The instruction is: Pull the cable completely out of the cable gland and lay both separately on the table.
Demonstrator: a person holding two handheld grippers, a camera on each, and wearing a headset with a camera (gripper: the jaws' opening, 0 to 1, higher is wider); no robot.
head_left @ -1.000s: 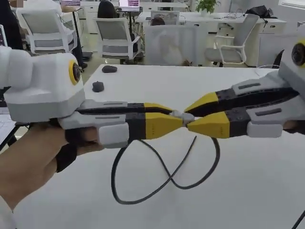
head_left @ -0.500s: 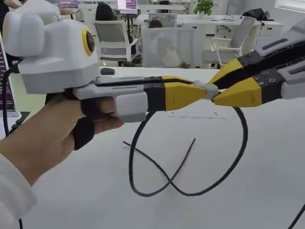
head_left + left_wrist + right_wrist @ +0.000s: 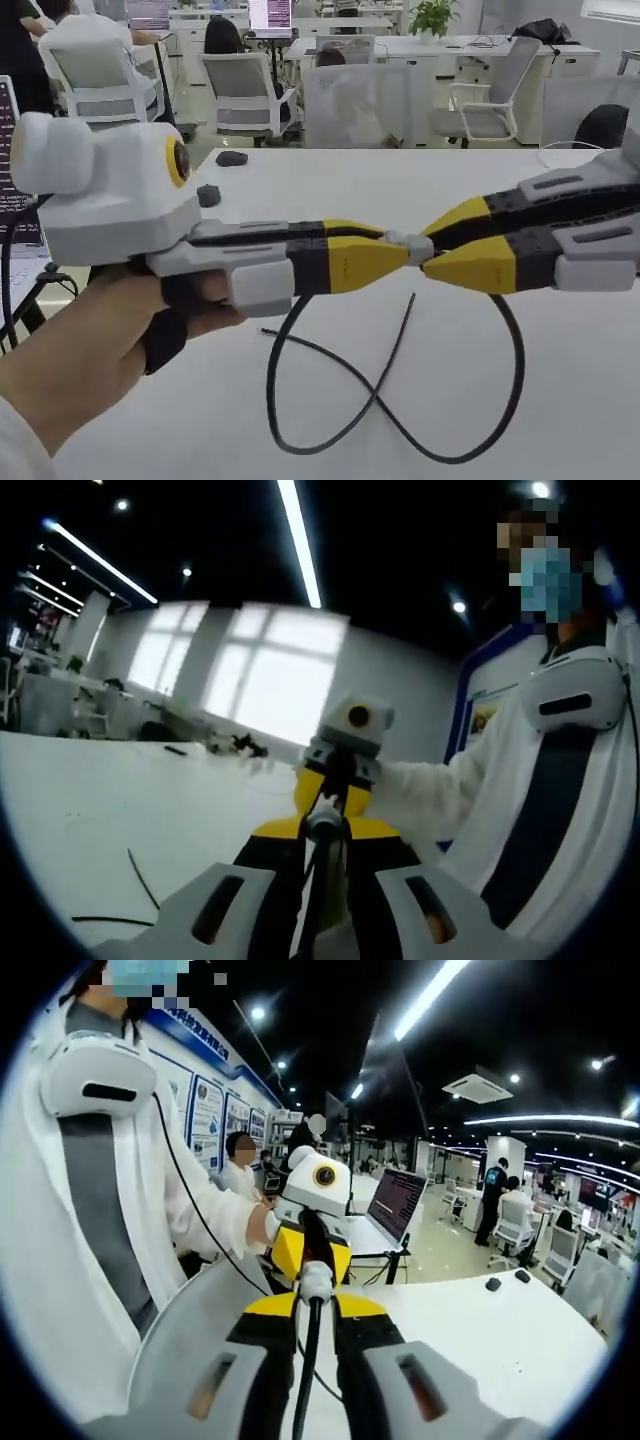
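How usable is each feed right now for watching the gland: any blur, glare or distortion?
Head view: sharp and evenly lit, cable gland plain at centre. Left gripper view: fisheye bending, windows blown out, gland slightly soft. Right gripper view: bright ceiling strips, dim surroundings, gland and cable crisp.

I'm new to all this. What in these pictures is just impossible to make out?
- Head view: how much cable sits inside the cable gland; the closed tips of the left gripper and right gripper cover it.
- Head view: the right gripper's rear end, cut off by the right edge.
- Head view: a small dark object far back on the table, too small to name.
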